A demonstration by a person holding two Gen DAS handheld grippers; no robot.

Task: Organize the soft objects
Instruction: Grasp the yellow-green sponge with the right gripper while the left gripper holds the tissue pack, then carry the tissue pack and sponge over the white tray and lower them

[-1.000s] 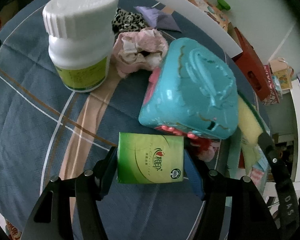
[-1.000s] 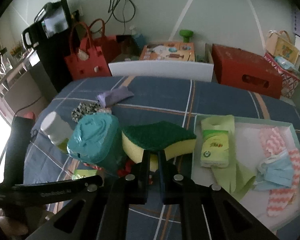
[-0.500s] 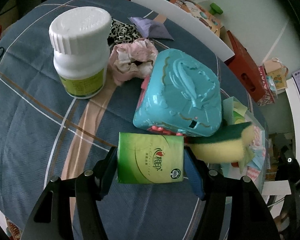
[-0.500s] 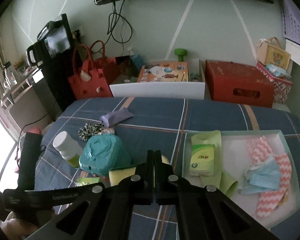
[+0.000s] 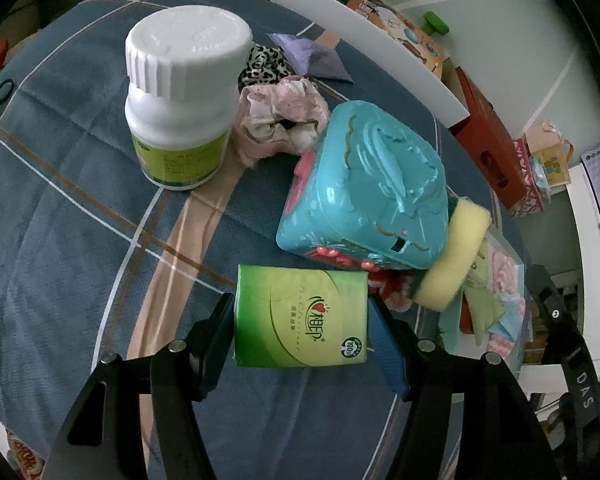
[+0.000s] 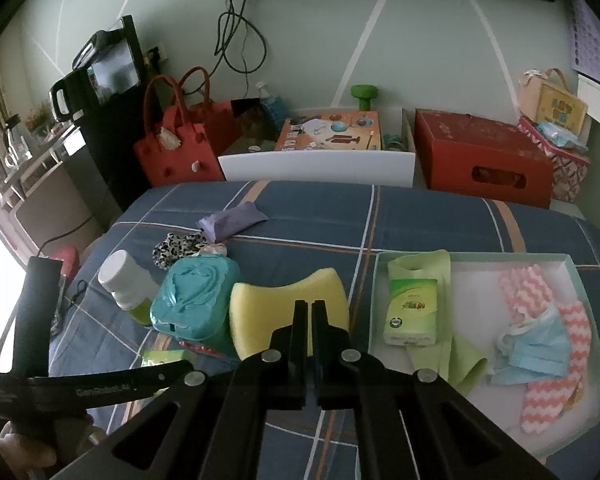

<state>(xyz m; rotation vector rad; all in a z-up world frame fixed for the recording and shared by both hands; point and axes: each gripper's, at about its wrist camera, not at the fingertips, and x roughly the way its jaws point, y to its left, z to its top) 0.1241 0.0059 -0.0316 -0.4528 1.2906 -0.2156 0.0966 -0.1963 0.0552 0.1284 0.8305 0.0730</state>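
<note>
Since a second ago the yellow sponge [image 6: 288, 312] has flipped: its green scouring face, then uppermost, is now turned away and the yellow side faces the right wrist camera. It stands just beside the teal box [image 6: 196, 300], on that box's right, lifted off the blue plaid cloth [image 6: 420, 220]. The right gripper [image 6: 310, 316] has its fingers pinched nearly together on the sponge's near edge. The left gripper [image 5: 302, 320] is unchanged, its fingers pressed on both sides of a green tissue pack [image 5: 300, 316] directly in front of the teal box. Right of the box, past the sponge, the white tray [image 6: 472, 258] holds one tissue pack [image 6: 410, 312], one green cloth [image 6: 460, 356], one blue face mask [image 6: 536, 350] and two pink zigzag cloths [image 6: 524, 288]. Behind the box: one white pill bottle [image 5: 184, 108], one pink scrunchie [image 5: 280, 120], one leopard-print scrunchie [image 5: 262, 66], one purple pouch [image 5: 316, 58].
</note>
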